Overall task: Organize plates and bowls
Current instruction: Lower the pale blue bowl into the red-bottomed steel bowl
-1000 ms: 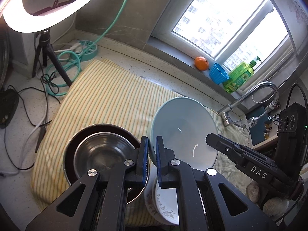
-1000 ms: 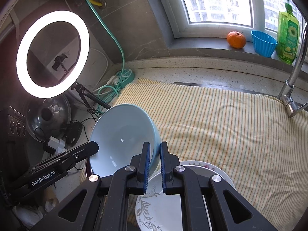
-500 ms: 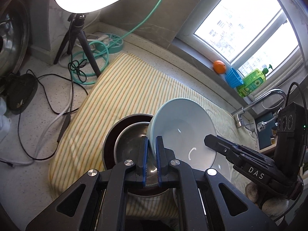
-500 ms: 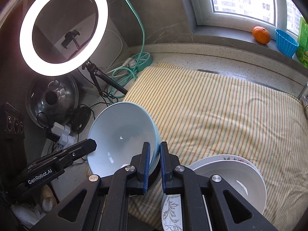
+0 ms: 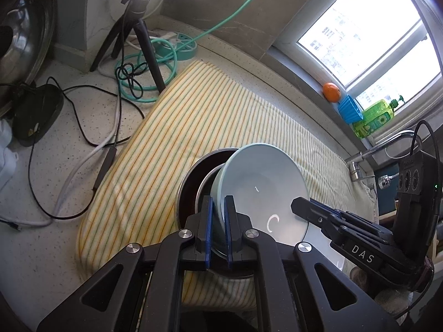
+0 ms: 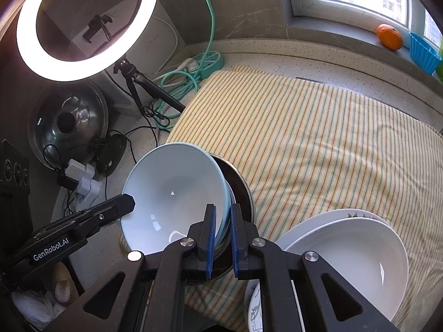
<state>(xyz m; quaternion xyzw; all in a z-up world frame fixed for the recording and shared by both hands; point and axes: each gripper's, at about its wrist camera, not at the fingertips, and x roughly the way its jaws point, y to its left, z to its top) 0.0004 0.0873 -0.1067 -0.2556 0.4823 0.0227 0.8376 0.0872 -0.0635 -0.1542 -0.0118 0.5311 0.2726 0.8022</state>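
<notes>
Daylight pours through the window [image 5: 368,36] at the counter's [image 5: 91,110] back edge; ring light [image 6: 83,25] glowing over its left corner.

Left claw [image 5: 218,222] clamped on rim of pale blue bowl [image 5: 263,191] — bowl tilted, over steel bowl [image 5: 206,185] nested in dark bowl [image 5: 193,171]. Right claw [image 5: 297,207] grips the opposite rim. Stack sits on striped cloth [image 5: 193,121] — tabletop [image 5: 83,105] carries loose cables.
</notes>
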